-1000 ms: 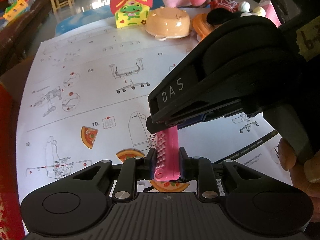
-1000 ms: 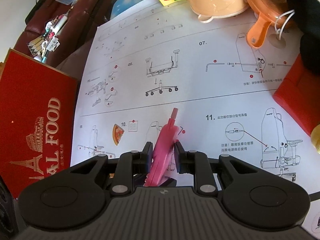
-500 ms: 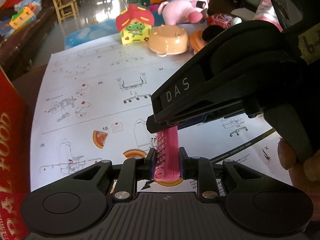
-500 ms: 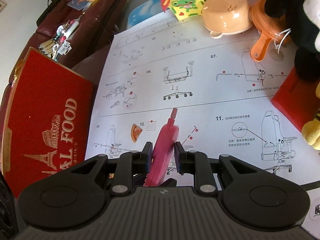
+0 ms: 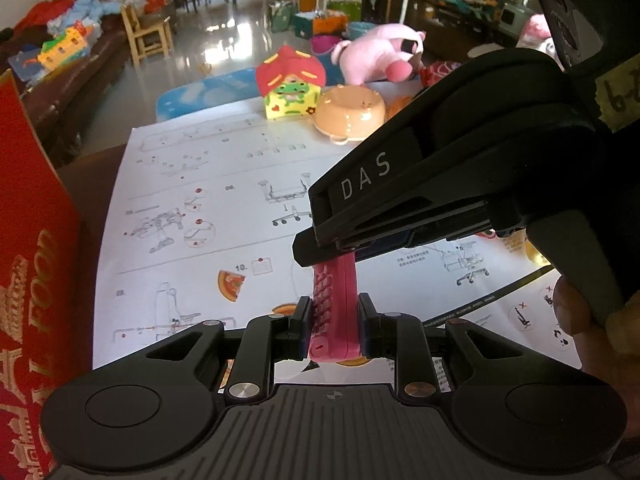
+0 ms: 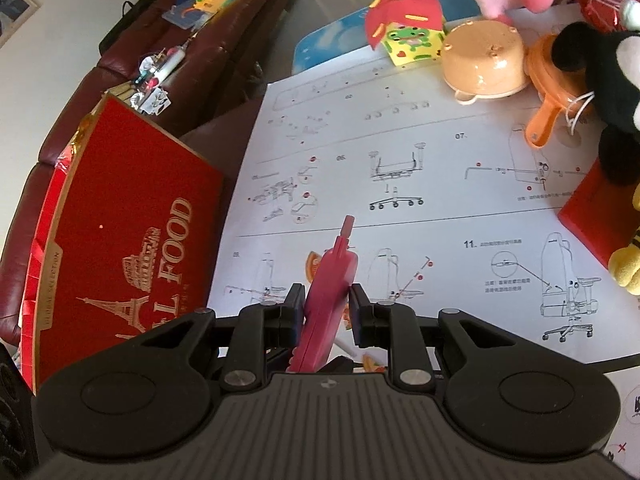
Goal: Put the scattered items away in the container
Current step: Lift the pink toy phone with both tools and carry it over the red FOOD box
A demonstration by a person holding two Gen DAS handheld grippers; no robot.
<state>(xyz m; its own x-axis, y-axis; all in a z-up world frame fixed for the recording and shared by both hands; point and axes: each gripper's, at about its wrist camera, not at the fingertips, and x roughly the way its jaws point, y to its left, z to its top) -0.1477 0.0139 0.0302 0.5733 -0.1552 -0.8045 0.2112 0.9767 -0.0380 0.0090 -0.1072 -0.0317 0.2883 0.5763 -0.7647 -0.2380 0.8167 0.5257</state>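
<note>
A pink toy phone (image 5: 334, 312) is clamped in my left gripper (image 5: 333, 322), held above the white instruction sheet (image 5: 208, 184). My right gripper (image 6: 326, 312) also holds the same pink toy phone (image 6: 326, 300), its antenna pointing away; the right gripper's black body crosses over it in the left wrist view (image 5: 460, 184). A red "FOOD" box (image 6: 120, 232) stands at the left; it also shows in the left wrist view (image 5: 28, 264). Toy pizza slices (image 5: 230, 285) lie on the sheet below.
At the far end of the sheet are a frog house toy (image 6: 410, 28), a beige bowl (image 6: 486, 64), an orange pan (image 6: 550, 80), a pink plush (image 5: 380, 56), and a black mouse plush (image 6: 608, 92) at right. A brown sofa (image 6: 120, 80) runs along the left.
Both grippers have lifted and drawn back with the pink phone; the sheet looks farther off and the red box has come into view at left.
</note>
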